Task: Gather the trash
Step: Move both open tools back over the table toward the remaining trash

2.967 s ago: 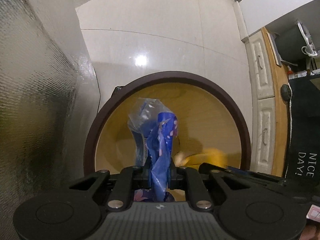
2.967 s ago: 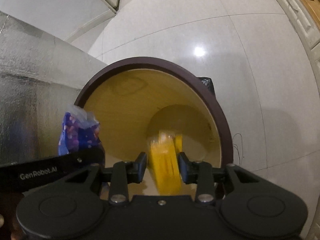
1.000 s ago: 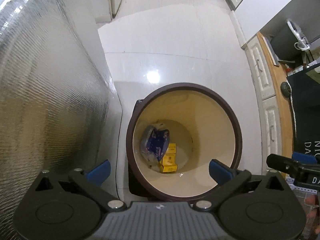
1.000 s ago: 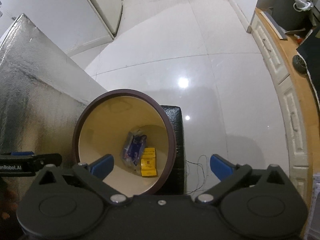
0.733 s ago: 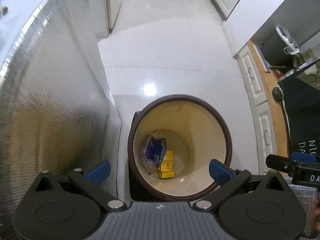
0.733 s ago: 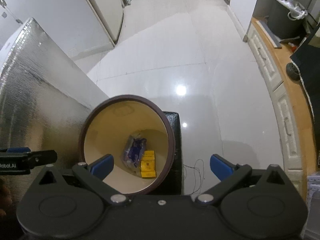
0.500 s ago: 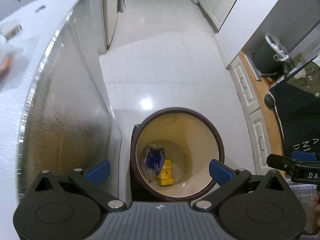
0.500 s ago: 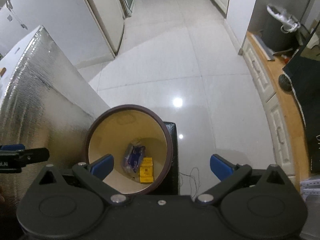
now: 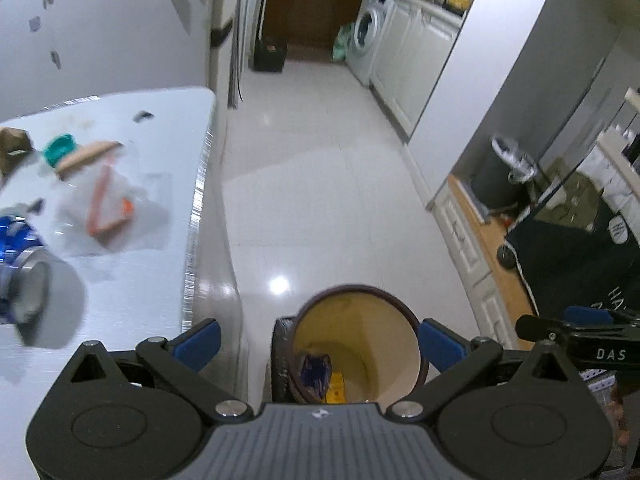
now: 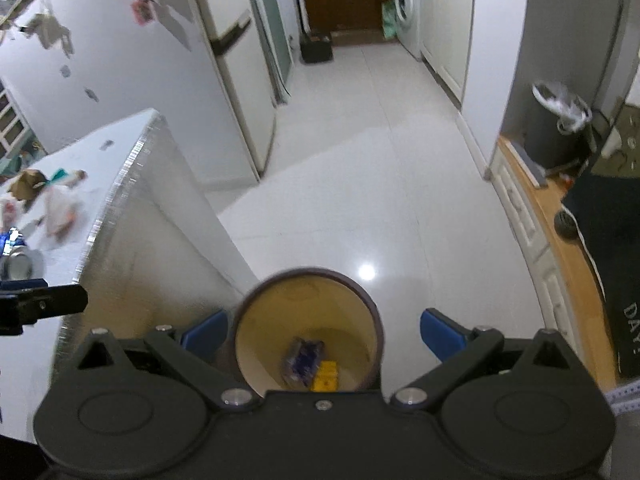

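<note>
my left gripper (image 9: 318, 344) fingers spread wide, empty. my right gripper (image 10: 324, 330) same, nothing held. both above brown-rimmed bin (image 10: 306, 280) on floor beside worktop (image 9: 132, 280). blue wrapper (image 10: 304, 358) and yellow box (image 10: 326, 376) lie touching at bin bottom. more trash on worktop: blue can (image 9: 16, 240), clear bag (image 9: 108, 208), blurred.

A washing machine (image 9: 367, 46) stands at the far end of the white tiled floor (image 9: 320, 184) (glossy), beside white cabinets (image 9: 416, 80).
</note>
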{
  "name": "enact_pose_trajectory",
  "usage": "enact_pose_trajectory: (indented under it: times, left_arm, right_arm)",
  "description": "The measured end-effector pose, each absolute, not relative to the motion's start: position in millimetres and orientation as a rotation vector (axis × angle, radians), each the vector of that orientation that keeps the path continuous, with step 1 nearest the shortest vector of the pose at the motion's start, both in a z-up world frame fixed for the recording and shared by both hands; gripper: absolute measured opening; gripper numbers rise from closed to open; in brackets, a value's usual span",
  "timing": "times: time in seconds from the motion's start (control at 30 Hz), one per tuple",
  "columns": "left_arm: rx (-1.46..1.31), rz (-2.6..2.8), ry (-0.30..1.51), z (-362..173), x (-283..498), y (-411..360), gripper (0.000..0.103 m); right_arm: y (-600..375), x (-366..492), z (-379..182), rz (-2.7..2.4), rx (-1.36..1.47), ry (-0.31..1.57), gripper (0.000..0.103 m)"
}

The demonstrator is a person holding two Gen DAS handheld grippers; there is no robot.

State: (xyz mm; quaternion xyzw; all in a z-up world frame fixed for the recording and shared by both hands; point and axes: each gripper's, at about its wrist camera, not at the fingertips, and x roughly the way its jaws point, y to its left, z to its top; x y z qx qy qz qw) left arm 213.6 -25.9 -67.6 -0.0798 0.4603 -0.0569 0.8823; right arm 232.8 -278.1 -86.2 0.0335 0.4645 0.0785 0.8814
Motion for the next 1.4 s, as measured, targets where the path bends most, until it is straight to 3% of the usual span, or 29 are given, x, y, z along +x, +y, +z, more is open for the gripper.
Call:
enact_pose_trajectory:
  times: [0.63, 1.2, 1.4]
  left_arm:
    - [-0.218, 0.152, 0.756, -12, 129, 147, 0.103]
    - [-0.279, 0.336, 0.731, -24, 100, 269, 0.103]
    - [-0.277, 0.355, 0.726, -37, 87, 293, 0.103]
  right_arm:
    - [-112, 211, -32, 0.402, -0.031, 0.764, 0.103]
    - [40, 233, -20, 0.680, -0.146, 0.705, 0.103]
    - [89, 262, -32, 0.882, -0.143, 0.775, 0.103]
